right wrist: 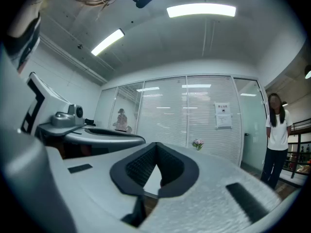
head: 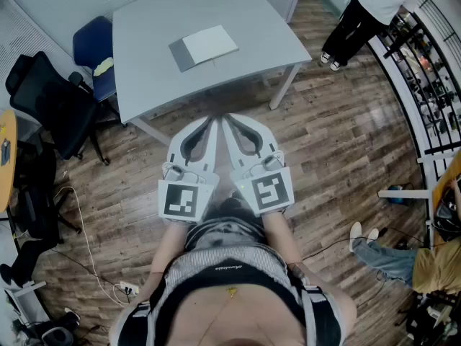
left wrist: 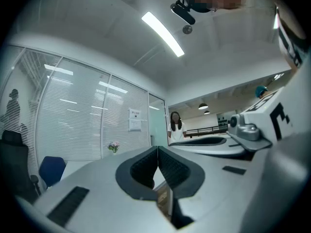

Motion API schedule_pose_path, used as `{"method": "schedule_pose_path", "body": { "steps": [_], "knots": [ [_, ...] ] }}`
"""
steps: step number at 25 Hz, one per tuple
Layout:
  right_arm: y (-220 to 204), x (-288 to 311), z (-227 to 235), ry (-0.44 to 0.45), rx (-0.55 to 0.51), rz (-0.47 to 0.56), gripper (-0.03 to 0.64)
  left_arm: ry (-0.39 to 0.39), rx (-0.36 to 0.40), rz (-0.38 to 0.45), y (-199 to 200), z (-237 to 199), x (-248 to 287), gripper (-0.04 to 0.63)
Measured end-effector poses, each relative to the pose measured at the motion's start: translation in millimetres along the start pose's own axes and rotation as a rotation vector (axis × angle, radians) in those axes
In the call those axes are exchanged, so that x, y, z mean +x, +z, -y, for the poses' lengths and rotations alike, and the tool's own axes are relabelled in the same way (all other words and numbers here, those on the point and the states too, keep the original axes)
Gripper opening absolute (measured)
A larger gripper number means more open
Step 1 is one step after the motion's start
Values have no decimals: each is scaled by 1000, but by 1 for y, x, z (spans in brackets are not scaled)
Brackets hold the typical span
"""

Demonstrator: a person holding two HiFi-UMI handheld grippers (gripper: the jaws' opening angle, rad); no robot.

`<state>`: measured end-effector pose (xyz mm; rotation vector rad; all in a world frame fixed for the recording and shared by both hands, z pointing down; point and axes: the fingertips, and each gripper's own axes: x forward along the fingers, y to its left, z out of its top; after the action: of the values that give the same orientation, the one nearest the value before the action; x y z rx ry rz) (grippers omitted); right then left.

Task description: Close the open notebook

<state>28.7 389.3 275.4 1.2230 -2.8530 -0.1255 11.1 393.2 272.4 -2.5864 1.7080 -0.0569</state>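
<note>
Left tongs (head: 211, 121) and right tongs (head: 229, 119), both pinched shut and empty, hover level near the body, likely idle before the approach, as the open notebook (head: 204, 47) lies out of reach on the far tabletop (head: 252, 27).

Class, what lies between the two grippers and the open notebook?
Seen in the head view: a strip of wooden floor, then bare grey table up to the notebook.

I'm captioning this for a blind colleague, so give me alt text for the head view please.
Seen from above, a person holds the left gripper and right gripper side by side, both shut and empty, pointing toward a grey table where an open notebook lies. A blue chair stands left of the table.
</note>
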Motion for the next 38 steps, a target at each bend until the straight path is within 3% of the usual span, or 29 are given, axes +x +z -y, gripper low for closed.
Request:
{"method": "schedule_pose_path", "body": {
  "steps": [11,13,15,18,21,38],
  "knots": [
    [-7,-10,3,-11,5,0,5,-9,-36,20,-9,6,-6,12],
    [-8,-10,6,-13,8,-3,36,-15,-48,-5,-12,6,-6,15],
    [-11,-10,5,-10,10,-10,43,-18,-57,3,-15,5,-6,58],
    [-16,-10,4,-6,12,-21,45,-13,-55,41,-20,0,-6,66],
    [-20,-10,5,-3,13,-33,46,-21,-81,7,-24,2,-6,66],
    [-29,-2,33,-14,17,-48,51,13,-114,-12,-24,1,25,66]
  ]
}}
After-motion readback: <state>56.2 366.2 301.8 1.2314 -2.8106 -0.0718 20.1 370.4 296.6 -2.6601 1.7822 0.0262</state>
